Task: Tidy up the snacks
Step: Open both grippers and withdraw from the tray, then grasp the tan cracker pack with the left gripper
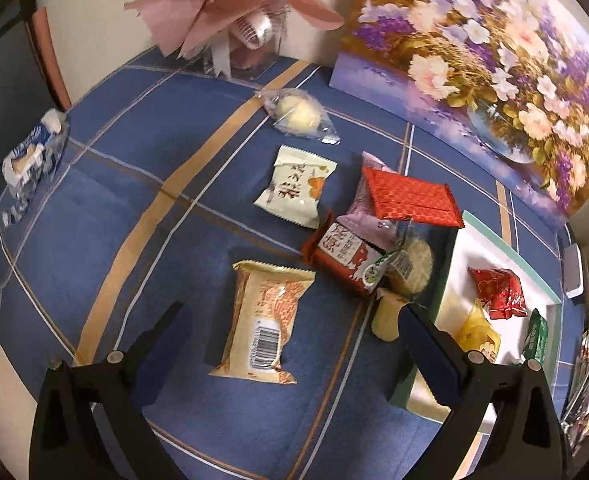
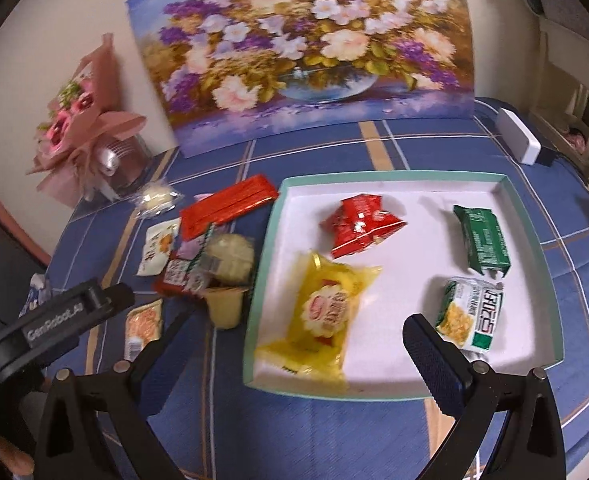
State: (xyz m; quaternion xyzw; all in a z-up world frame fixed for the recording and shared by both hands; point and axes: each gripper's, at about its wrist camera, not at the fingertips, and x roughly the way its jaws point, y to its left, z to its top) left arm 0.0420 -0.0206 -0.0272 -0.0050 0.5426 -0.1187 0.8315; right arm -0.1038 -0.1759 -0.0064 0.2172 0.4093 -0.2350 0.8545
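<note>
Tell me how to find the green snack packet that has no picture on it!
Look inside the white tray with the mint-green rim on the blue checked cloth. Near its far right corner lies the dark green packet. The green-and-white packet nearer the camera shows yellow corn; this one is plain dark green.

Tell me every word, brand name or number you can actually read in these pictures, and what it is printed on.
"GenRobot.AI": white lettering on the black body of the left gripper, seen in the right wrist view.
Barcode on the tan snack packet: digits too small to read.
Large characters on the cream packet, the red-and-white packet and the green-and-white corn packet: blurred, not readable.
Round label on the yellow packet: blurred.
Green packet: print too small.
</note>
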